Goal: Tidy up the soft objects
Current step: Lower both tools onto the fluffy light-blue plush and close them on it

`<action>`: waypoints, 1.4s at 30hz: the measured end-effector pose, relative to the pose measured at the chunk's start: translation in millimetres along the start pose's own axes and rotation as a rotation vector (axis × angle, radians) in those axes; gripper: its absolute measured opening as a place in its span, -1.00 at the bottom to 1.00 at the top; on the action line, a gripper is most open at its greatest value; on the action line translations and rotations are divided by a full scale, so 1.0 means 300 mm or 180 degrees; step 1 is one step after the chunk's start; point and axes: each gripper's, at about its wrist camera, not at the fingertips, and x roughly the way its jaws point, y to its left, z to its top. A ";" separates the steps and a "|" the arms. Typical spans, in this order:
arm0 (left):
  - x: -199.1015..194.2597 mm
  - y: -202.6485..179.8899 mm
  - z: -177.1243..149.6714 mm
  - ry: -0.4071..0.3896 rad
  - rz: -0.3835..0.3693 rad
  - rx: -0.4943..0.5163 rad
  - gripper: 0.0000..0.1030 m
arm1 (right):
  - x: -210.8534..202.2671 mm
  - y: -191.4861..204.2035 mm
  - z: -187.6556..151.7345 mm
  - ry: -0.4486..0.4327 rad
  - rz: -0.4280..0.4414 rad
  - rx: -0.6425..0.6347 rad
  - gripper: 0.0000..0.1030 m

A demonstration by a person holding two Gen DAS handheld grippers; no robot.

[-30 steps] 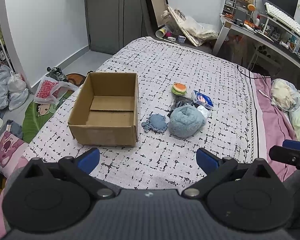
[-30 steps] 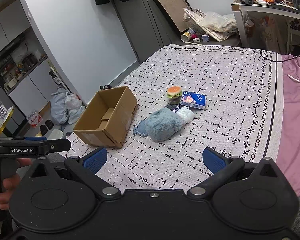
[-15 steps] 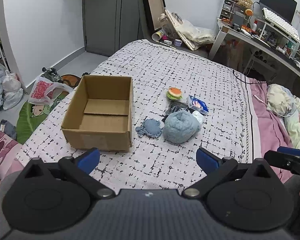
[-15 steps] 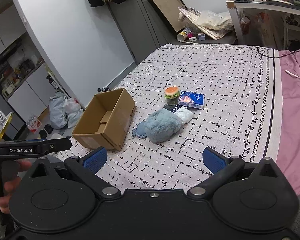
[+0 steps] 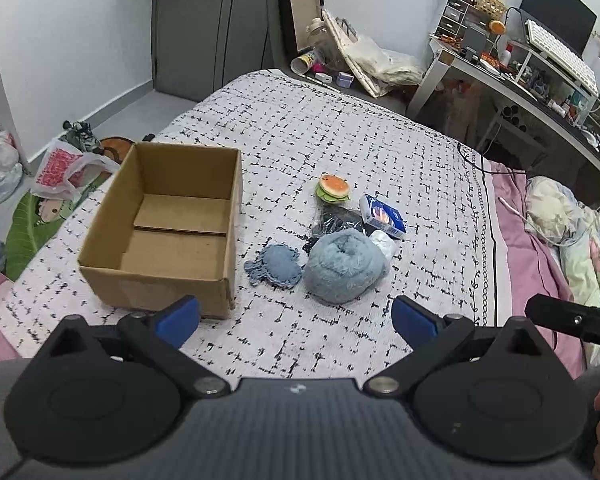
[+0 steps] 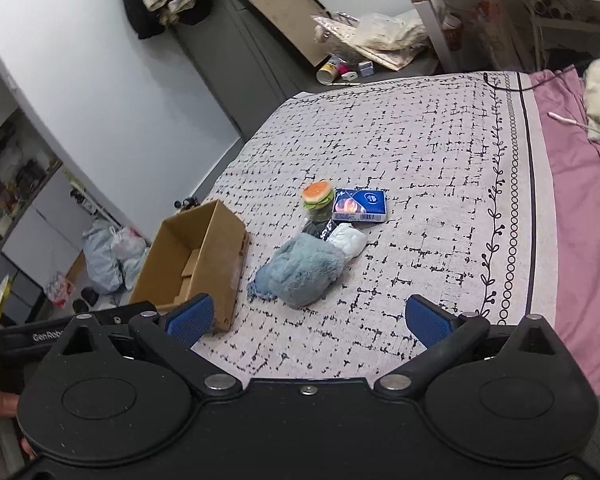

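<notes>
Nearest the cameras, the left gripper (image 5: 296,316) and the right gripper (image 6: 308,318) both hang above the patterned bedspread (image 5: 340,140) with their blue pads spread wide and nothing between them. Just beyond sits the open cardboard box (image 5: 168,224), with nothing inside it, and beside it the soft things lie in a tight cluster: a flat blue knitted piece (image 5: 276,266) touching a fluffy light-blue bundle (image 5: 342,266), a white crumpled item (image 5: 382,242) tucked against the bundle's far side, something dark and shiny (image 5: 334,218) behind that, then a burger-shaped plush (image 5: 333,188) and a blue tissue pack (image 5: 382,216) farthest off. The likely trouble is the crowding: wide jaws closing on the bundle could also catch the knitted piece or the white item and drag them along, or scatter the pile. The fluffy bundle may compress and slip from a shallow pinch, and a low carry could clip the box's near wall and shove the light box.
</notes>
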 end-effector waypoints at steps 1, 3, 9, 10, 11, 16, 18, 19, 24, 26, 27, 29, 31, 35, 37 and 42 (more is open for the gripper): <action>0.010 0.001 0.004 0.0008 -0.0020 -0.0019 0.96 | 0.009 -0.005 0.004 0.0002 0.0002 0.0042 0.99; 0.027 0.004 0.010 0.0016 -0.0053 -0.0049 0.93 | 0.024 -0.013 0.010 -0.0002 0.0015 0.0122 0.99; 0.079 0.006 0.033 0.0013 -0.0135 -0.0106 0.89 | 0.089 -0.028 0.030 0.0037 0.0039 0.0319 0.94; 0.087 0.010 0.037 0.0020 -0.0157 -0.0129 0.87 | 0.104 -0.030 0.033 0.0049 0.0038 0.0363 0.89; 0.097 0.012 0.042 0.0033 -0.0179 -0.0147 0.82 | 0.117 -0.034 0.037 0.0064 0.0038 0.0403 0.84; 0.149 0.015 0.060 0.0080 -0.0294 -0.0225 0.61 | 0.188 -0.052 0.048 0.0215 0.0201 0.0705 0.68; 0.173 0.014 0.067 0.0123 -0.0344 -0.0265 0.43 | 0.210 -0.057 0.050 0.0222 0.0227 0.0790 0.60; 0.189 0.012 0.072 0.0157 -0.0372 -0.0295 0.39 | 0.221 -0.057 0.052 0.0216 0.0208 0.0814 0.56; 0.249 0.005 0.098 0.0221 -0.0432 -0.0330 0.20 | 0.284 -0.060 0.067 0.0186 0.0191 0.1019 0.47; 0.277 0.006 0.111 0.0245 -0.0445 -0.0361 0.11 | 0.316 -0.062 0.072 0.0191 0.0188 0.1107 0.39; 0.293 0.008 0.118 0.0263 -0.0452 -0.0386 0.07 | 0.333 -0.065 0.074 0.0202 0.0186 0.1156 0.33; 0.321 0.013 0.129 0.0313 -0.0456 -0.0433 0.01 | 0.365 -0.077 0.076 0.0236 0.0194 0.1263 0.27; 0.351 0.019 0.139 0.0368 -0.0469 -0.0489 -0.03 | 0.390 -0.096 0.075 0.0239 0.0220 0.1422 0.23; 0.392 0.023 0.147 0.0429 -0.0492 -0.0550 -0.09 | 0.428 -0.109 0.075 0.0276 0.0229 0.1595 0.19; 0.418 0.026 0.152 0.0449 -0.0498 -0.0582 -0.11 | 0.451 -0.110 0.073 0.0300 0.0239 0.1668 0.14; 0.495 0.041 0.154 0.0548 -0.0465 -0.0712 -0.18 | 0.521 -0.111 0.067 0.0351 0.0175 0.1757 0.11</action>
